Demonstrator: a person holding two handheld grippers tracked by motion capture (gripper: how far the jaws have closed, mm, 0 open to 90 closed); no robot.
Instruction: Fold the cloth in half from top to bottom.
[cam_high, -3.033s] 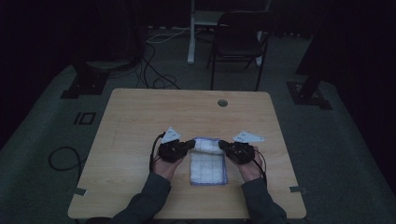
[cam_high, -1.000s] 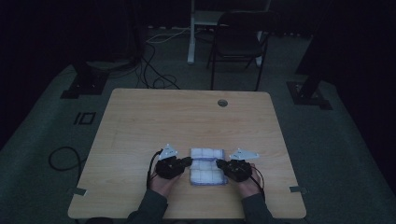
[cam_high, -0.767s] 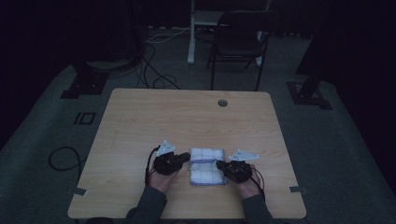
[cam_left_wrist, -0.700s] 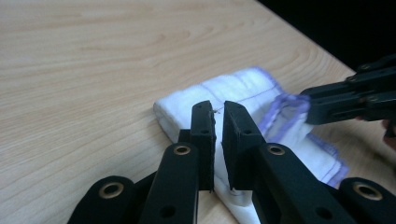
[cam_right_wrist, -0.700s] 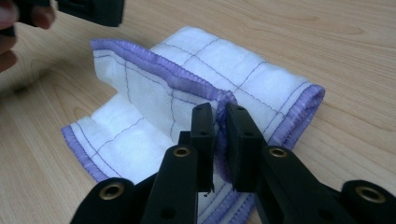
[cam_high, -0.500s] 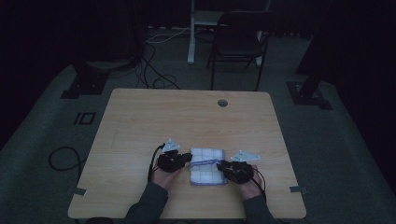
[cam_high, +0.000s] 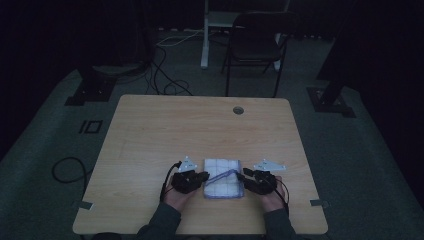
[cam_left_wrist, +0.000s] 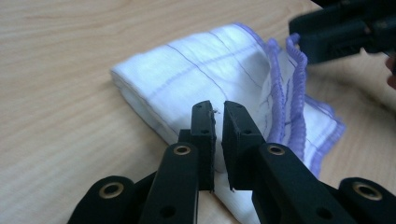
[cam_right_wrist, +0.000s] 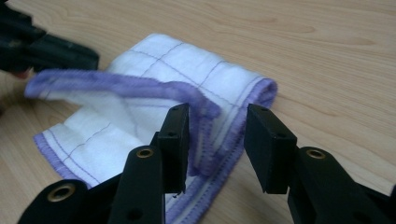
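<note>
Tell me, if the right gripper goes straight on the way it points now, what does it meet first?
Most likely the folded white cloth: the right gripper has just been opening, and the cloth's purple-edged layers lie directly ahead between its jaws.

a white cloth (cam_high: 223, 179) with thin purple grid lines and a purple stitched hem lies folded into a thick, squarish pad on the counter (cam_high: 200, 130), close to its near edge, about midway along. one hemmed flap stands lifted, curling across the top.
</note>
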